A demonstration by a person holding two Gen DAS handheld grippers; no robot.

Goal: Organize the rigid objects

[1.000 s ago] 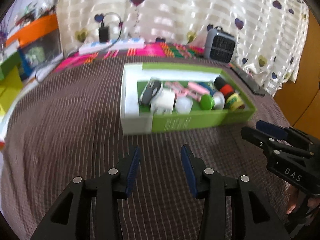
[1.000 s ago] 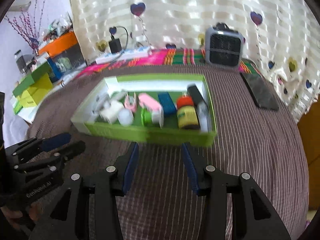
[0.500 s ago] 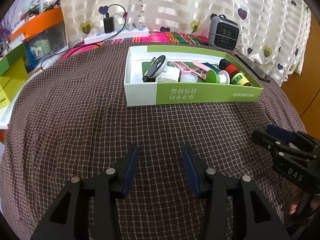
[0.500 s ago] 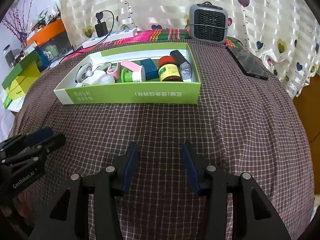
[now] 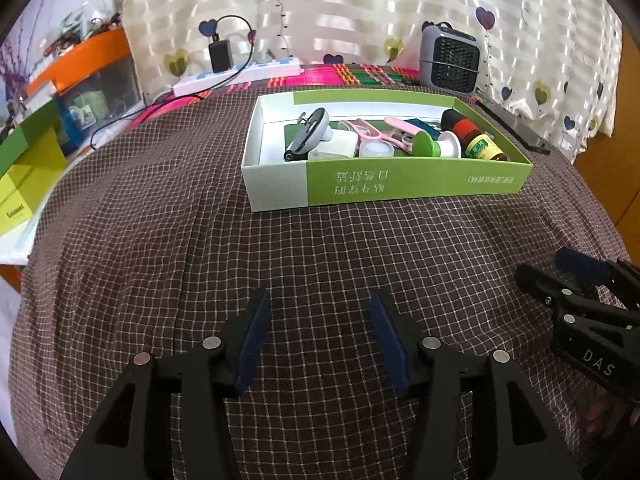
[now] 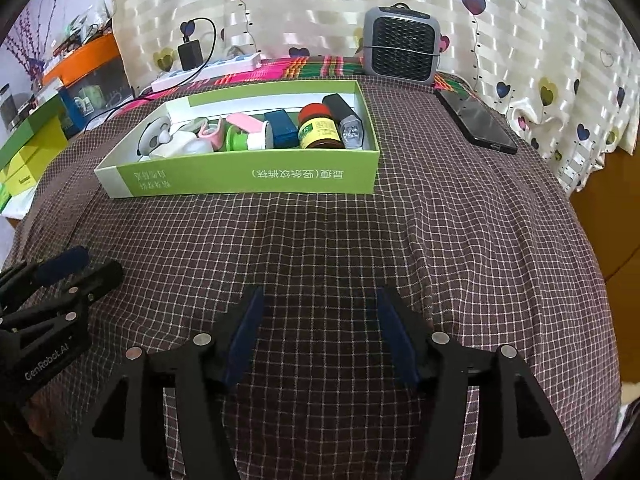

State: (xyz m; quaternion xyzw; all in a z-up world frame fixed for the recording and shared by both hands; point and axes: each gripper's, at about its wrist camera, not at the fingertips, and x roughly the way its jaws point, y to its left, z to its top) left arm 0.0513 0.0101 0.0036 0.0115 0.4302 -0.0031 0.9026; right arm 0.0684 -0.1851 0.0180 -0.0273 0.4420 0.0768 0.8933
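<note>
A green and white box (image 5: pixel 360 188) sits on the far middle of a table covered with a brown checked cloth (image 5: pixel 320 260). The small things are all inside it, packed toward its right end. From the right wrist view they run left to right: a grey and white round gadget (image 6: pixel 154 138), a white block (image 6: pixel 182 148), a pink clip (image 6: pixel 214 132), a green and white bottle (image 6: pixel 244 142) lying on its side, a blue box (image 6: pixel 280 128), a brown jar with a red cap and yellow-green label (image 6: pixel 318 128) standing upright, and a black tube (image 6: pixel 340 110) against the right wall. A clear item lies just beside the jar, though the view is too small to say what it is.

The left gripper (image 5: pixel 320 334) hovers over bare cloth on the near side, well apart from the box. Its jaws have just been opening and stand spread, with nothing between the blue pads (image 5: pixel 254 340). The right gripper (image 6: pixel 320 334) hangs in the same way over the near cloth; its jaws have also just been opening and are spread wide, empty.

Each gripper shows at the edge of the other's view, side by side and apart.

Beyond the box, a grey heater (image 6: pixel 400 44) stands at the far edge before a curtain with hearts (image 6: pixel 320 8). A black phone (image 6: pixel 474 120) lies to the right of the box. A white power strip (image 5: pixel 240 74) with a black charger (image 5: pixel 220 56) lies far left.
</note>
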